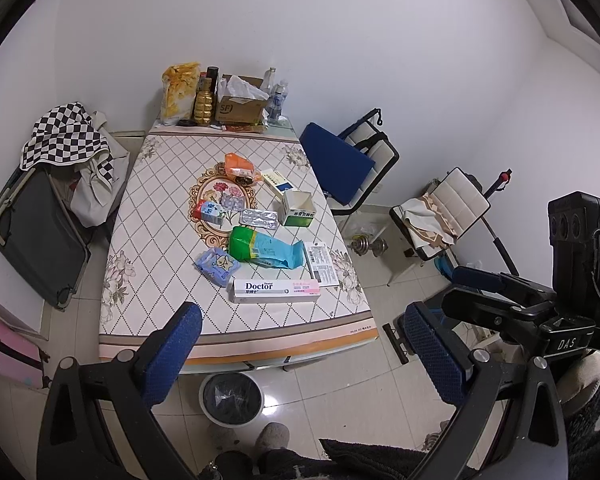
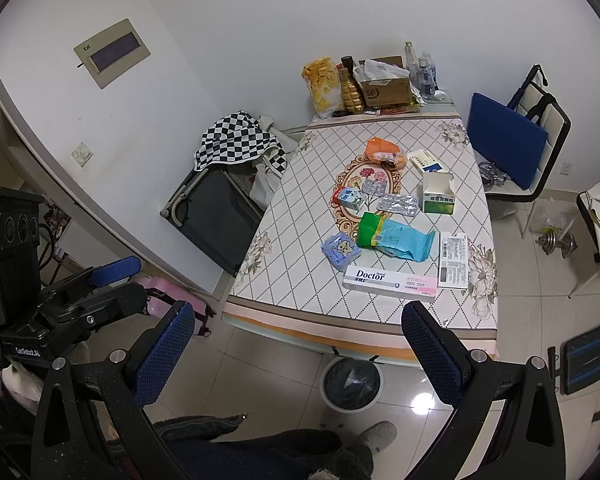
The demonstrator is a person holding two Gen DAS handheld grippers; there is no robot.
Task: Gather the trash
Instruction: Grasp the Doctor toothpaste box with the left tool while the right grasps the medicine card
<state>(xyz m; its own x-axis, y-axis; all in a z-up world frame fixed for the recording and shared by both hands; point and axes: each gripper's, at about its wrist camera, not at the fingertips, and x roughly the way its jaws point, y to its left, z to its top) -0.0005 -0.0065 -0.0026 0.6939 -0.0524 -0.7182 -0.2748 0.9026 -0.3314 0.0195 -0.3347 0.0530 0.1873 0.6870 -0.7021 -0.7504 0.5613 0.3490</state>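
Observation:
Trash lies scattered on the patterned table (image 1: pixel 160 216) (image 2: pixel 300 248): a white "Doctor" toothpaste box (image 1: pixel 277 290) (image 2: pixel 390 280) nearest me, a green and blue wrapper (image 1: pixel 265 248) (image 2: pixel 394 237), a small blue tissue pack (image 1: pixel 217 265) (image 2: pixel 340 251), a green and white open box (image 1: pixel 297 208) (image 2: pixel 438 193), blister packs (image 1: pixel 259 219) (image 2: pixel 397 203) and an orange bag (image 1: pixel 238 165) (image 2: pixel 383 149). A round bin (image 1: pixel 231 398) (image 2: pixel 352 384) with a dark liner stands on the floor below the table's near edge. My left gripper (image 1: pixel 304 354) and right gripper (image 2: pixel 300 354) hover above the floor in front of the table, both open and empty.
A cardboard box (image 1: pixel 240 104), bottles and a snack bag crowd the table's far end. A dark suitcase (image 1: pixel 36 236) with checkered cloth leans at the left, a pink case (image 1: pixel 8 354) beside it. Chairs (image 1: pixel 360 160) and a dumbbell (image 1: pixel 368 246) stand on the right. A person's slippered feet (image 1: pixel 272 436) are below me.

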